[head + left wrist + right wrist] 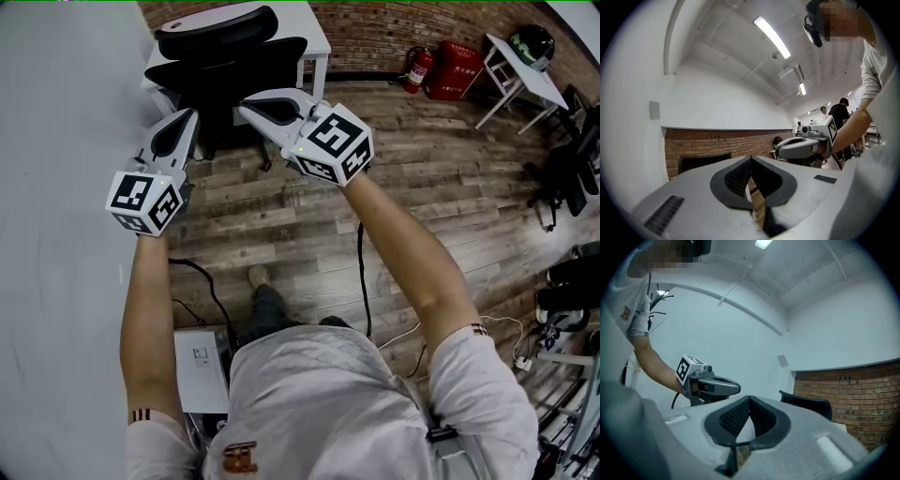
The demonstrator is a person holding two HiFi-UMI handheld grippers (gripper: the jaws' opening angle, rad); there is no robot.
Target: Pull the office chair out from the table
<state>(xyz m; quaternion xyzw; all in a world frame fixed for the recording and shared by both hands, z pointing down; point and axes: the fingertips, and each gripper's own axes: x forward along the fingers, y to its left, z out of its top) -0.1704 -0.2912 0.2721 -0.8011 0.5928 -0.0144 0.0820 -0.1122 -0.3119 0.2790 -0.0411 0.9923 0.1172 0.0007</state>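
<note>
Left tongs: the grey left tongs (191,114) with their black-and-white marker cube are held out level. The dark ribbed pads are pressed together with nothing between them, as the left gripper view (751,160) shows. In the head view the tip lies over the left part of the chair's dark back.

Chair: the black mesh-backed office chair (225,67) with its padded headrest stands ahead of both arms. It is tucked against the counter with its back towards the person. The back's wide axis runs left to right across the head view, along the counter's edge.

Right tongs: the grey right tongs (244,105) are also level, closed on themselves and empty (750,399). They angle in towards the left. In the right gripper view the chair back's top edge (806,403) sits to the right of the pads and apart from them.

Counter: the white rectangular counter (319,37) is beyond the chair, against the red brick wall.

Key relation: the chair lies straight ahead, between the two tips and slightly beyond them. The right tip looks marginally nearer the middle of the back. I cannot tell whether either touches it.

Next move: probably spreading the pads to take the back's edge, then drawing it over the wooden plank floor (281,217) towards the person.
</note>
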